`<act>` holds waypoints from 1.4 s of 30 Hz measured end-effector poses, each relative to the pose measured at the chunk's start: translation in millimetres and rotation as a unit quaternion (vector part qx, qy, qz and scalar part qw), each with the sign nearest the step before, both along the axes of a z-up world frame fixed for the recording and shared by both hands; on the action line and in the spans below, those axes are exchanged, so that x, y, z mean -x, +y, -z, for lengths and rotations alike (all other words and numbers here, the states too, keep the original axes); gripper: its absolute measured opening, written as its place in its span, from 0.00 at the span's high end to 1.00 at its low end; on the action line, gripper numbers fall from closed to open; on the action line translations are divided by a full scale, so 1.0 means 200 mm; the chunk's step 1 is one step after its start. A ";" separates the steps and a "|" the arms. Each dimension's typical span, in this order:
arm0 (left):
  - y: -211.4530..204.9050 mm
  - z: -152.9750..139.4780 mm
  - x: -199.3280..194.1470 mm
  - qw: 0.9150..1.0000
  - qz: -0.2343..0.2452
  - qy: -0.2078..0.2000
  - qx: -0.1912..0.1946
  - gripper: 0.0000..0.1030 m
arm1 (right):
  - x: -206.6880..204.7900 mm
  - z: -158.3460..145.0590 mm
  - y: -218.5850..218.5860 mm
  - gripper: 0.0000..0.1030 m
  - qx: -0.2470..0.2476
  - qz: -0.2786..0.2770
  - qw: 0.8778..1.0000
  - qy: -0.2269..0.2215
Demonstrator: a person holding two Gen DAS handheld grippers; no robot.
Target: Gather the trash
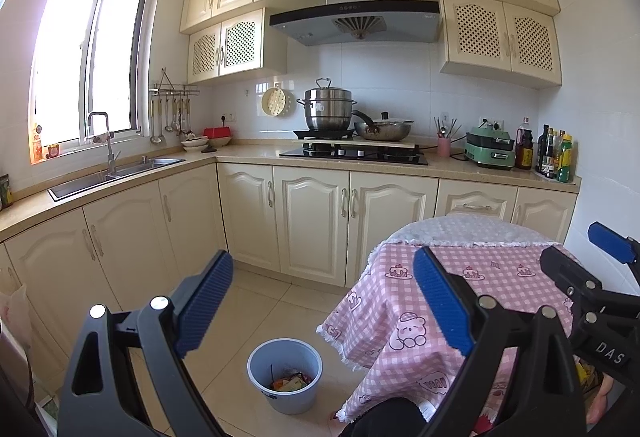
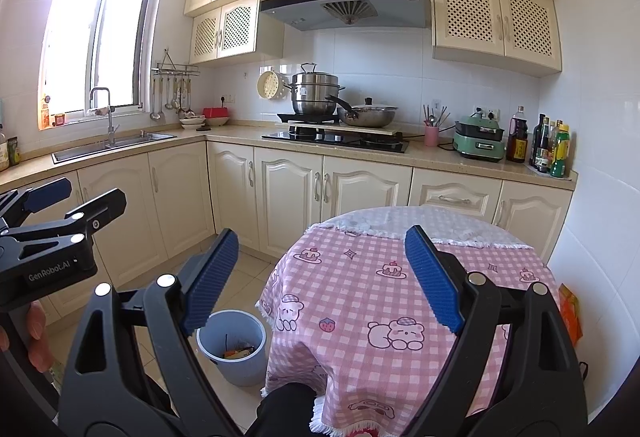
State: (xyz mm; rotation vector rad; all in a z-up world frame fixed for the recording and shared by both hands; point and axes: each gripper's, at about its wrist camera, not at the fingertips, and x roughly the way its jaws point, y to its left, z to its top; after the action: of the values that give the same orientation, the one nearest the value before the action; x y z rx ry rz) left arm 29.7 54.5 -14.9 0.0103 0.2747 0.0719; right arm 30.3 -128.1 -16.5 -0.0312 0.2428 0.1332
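Collecting trash: bin part-filled, both claws empty

Judging by the bin alone, some of the job looks done. The grey-blue trash bin (image 1: 285, 375) stands on the tiled floor in the lower middle of the left wrist view, just beside the hanging edge of the pink checked tablecloth (image 1: 472, 289), and it already holds a small heap of wrappers (image 1: 290, 383), orange and yellowish, low in the bottom. The bin is a plain round plastic pail, upright, with no lid and most of its depth unfilled.

What is left is harder to call. An orange packet (image 2: 570, 311) shows at the right edge of the right wrist view, beside the table's far side; whether it is trash I cannot tell. No other loose litter shows on the cloth or the floor.

The left gripper (image 1: 322, 305) is spread wide and holds nothing. The right gripper (image 2: 322, 277) is likewise spread wide and empty, raised above the near edge of the table.
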 end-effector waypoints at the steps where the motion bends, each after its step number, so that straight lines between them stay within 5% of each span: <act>1: 0.00 0.00 -0.01 1.000 0.000 0.001 0.000 0.13 | 0.00 0.00 0.00 0.18 0.000 0.000 1.000 0.001; 42: 0.00 0.04 -0.06 1.000 -0.006 0.016 0.000 0.13 | -0.04 0.04 0.01 0.18 -0.001 -0.002 1.000 0.016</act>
State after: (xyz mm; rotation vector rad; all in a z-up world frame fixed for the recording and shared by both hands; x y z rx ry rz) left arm 41.1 53.8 -23.2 0.0100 0.3063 0.0844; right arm 38.7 -126.8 -25.2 -0.0275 0.2738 0.1377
